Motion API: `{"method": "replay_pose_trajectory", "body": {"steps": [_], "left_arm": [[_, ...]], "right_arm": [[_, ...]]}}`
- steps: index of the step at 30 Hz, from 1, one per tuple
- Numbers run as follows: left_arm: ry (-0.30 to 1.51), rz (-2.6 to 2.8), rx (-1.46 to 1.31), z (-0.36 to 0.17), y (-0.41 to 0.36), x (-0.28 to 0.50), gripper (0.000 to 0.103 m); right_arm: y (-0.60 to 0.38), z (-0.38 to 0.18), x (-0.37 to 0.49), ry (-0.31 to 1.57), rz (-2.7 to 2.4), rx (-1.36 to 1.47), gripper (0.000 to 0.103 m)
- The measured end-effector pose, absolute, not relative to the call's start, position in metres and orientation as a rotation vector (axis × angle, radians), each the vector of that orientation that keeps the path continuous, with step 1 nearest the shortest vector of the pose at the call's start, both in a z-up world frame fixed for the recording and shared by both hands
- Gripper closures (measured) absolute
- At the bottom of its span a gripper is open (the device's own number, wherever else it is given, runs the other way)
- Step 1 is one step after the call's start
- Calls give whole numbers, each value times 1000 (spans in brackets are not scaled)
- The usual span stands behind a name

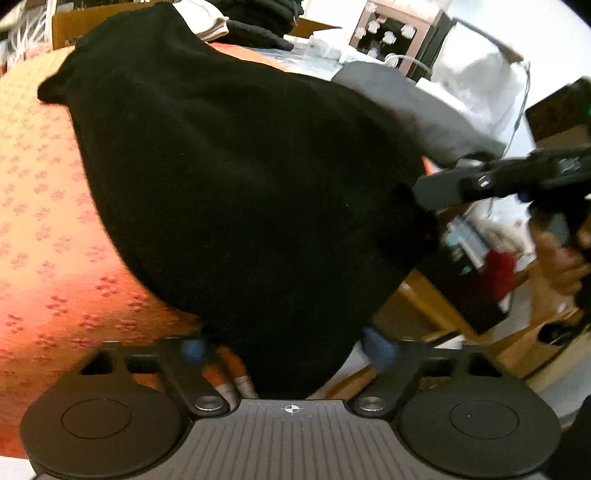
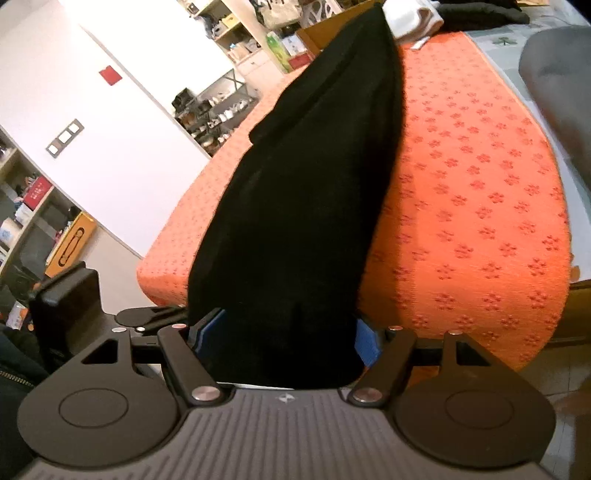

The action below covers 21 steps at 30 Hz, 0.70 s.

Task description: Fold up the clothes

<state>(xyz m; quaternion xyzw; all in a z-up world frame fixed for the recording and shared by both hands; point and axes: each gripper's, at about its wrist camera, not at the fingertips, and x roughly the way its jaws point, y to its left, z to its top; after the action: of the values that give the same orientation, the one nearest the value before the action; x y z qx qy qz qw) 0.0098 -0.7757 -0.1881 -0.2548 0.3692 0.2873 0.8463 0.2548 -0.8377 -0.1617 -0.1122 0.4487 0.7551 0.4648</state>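
Observation:
A black garment (image 1: 229,177) lies lengthwise on the orange flower-patterned cloth (image 1: 44,206) that covers the bed. Its near end hangs over the bed's edge. My left gripper (image 1: 284,347) has this end bunched between its blue pads (image 1: 376,347), and the fabric fills the gap. My right gripper (image 1: 421,199) grips a corner of the same end further right, with the fabric drawn to a point there. In the right wrist view the black garment (image 2: 306,206) runs taut from the far end down into my right gripper (image 2: 286,336), touching both pads. My left gripper (image 2: 162,314) sits close beside it.
At the bed's far end lie a folded white cloth (image 1: 207,22) and dark folded clothes (image 1: 258,33). A grey item (image 1: 406,99) rests at the right side. A person's hand (image 1: 561,266) holds the right gripper. A white wall (image 2: 122,122) and shelves (image 2: 218,110) stand beyond the bed.

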Motion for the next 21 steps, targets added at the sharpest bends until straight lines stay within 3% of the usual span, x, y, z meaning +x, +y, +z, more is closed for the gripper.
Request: {"method": "replay_pose_trajectory", "body": {"steps": [3,8,11,21], "left_arm": [[787,598,-593,-168,-764,-1,75],[796,557,-531,-124,-763,-6,79],[799,539,-505,-101,-758,-3,79],[789,523,-549,-58,-738,16,80]], "right_arm": [[-843,-154,248,1046,1859,-268,25],[-867,-140,247,925,1826,-260,24],[-884,-134,246,840,1809,-291,19],[-926,-157,200,279,1738,-691,11]]}}
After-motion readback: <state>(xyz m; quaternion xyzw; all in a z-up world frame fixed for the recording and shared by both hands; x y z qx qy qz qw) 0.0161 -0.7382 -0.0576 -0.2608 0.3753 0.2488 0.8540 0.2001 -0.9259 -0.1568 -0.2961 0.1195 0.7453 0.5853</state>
